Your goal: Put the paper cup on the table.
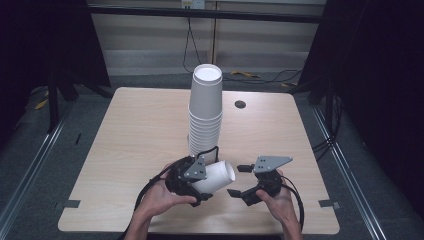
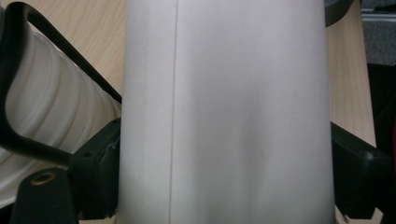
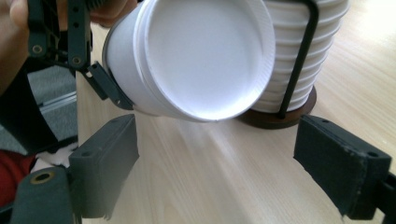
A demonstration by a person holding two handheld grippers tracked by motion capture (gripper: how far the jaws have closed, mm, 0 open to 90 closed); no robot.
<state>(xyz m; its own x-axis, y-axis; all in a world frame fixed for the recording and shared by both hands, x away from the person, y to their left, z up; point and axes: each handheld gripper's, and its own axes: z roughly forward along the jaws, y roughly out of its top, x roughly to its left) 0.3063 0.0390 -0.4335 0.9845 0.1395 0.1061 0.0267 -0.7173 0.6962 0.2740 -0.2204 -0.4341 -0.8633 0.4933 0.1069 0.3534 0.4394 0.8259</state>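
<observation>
Cup stack (image 1: 205, 110) stands on table (image 1: 135, 140), centre. Single cup (image 1: 217, 176) lies sideways before stack, in left gripper (image 1: 192, 176); right gripper (image 1: 248, 181) just right of it.

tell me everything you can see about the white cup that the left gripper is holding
The cup is a plain white paper cup with a rolled rim and a thin vertical seam down its side. It lies on its side above the table, open mouth turned toward the right gripper, and looks empty. The left gripper clamps its wall from both sides. It hangs just in front of the tall cup stack.
</observation>
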